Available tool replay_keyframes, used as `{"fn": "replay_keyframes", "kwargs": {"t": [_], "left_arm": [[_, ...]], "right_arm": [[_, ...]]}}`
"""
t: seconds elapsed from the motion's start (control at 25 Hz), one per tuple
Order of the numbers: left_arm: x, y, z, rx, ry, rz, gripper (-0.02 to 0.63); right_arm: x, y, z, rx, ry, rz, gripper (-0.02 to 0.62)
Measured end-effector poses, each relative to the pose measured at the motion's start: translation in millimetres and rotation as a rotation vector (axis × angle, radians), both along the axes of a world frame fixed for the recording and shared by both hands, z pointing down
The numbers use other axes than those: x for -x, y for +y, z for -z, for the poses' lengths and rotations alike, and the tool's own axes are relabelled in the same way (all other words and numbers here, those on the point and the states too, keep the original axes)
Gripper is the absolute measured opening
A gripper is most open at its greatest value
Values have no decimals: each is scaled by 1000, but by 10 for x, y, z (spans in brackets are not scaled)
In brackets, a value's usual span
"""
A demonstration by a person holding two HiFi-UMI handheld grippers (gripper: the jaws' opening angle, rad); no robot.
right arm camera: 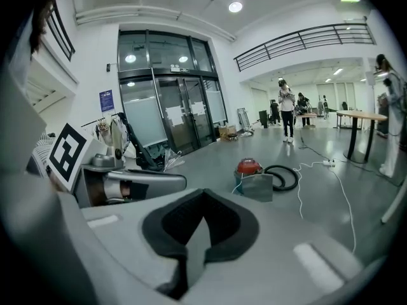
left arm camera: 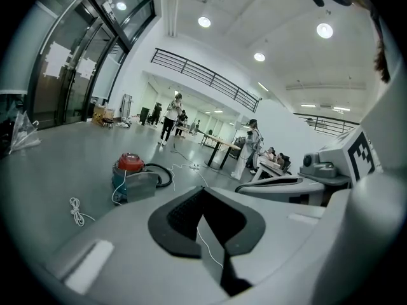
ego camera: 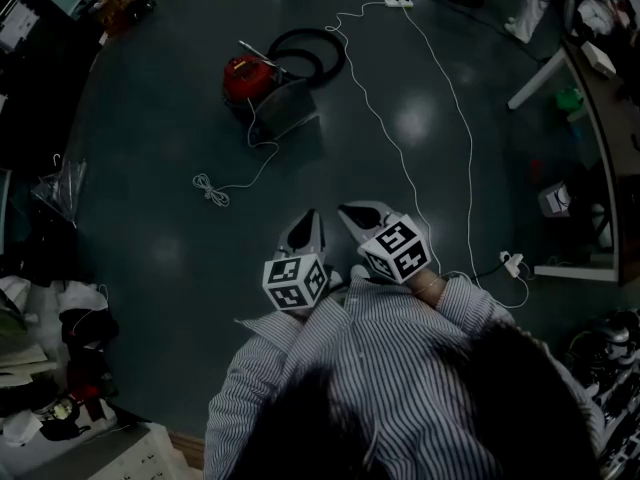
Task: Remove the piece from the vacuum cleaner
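Holding the left claw and right claw side by side near my belly, I am pinching both shut with nothing inside. I think that is because the vacuum is sitting well apart from them on the floor ahead. It is lying slantwise, red end pointing far and left, grey end pointing toward me, hose curling behind it.

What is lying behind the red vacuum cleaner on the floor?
A black hose lies coiled on the floor right behind the vacuum cleaner. The cleaner's body covers the near part of the coil, so where the hose joins it cannot be seen.
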State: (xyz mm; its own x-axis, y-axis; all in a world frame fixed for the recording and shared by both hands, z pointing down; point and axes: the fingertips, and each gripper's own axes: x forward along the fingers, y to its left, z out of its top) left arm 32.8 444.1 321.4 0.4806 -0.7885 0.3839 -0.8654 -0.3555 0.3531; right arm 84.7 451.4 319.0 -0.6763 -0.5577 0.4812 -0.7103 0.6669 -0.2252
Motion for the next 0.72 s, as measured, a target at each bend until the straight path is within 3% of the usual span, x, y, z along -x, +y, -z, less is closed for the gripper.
{"fn": "replay_keyframes", "kwargs": {"t": [0.4,0.72], "left_arm": [[-118,-216,4,-21,-2,11,-9],[-273,-349,-199,24,13,40,-9]], "right_arm": [[-163,-243,2,-14,-15,-19,2],[-476,-502,-137,4,-2,-61,2]]}}
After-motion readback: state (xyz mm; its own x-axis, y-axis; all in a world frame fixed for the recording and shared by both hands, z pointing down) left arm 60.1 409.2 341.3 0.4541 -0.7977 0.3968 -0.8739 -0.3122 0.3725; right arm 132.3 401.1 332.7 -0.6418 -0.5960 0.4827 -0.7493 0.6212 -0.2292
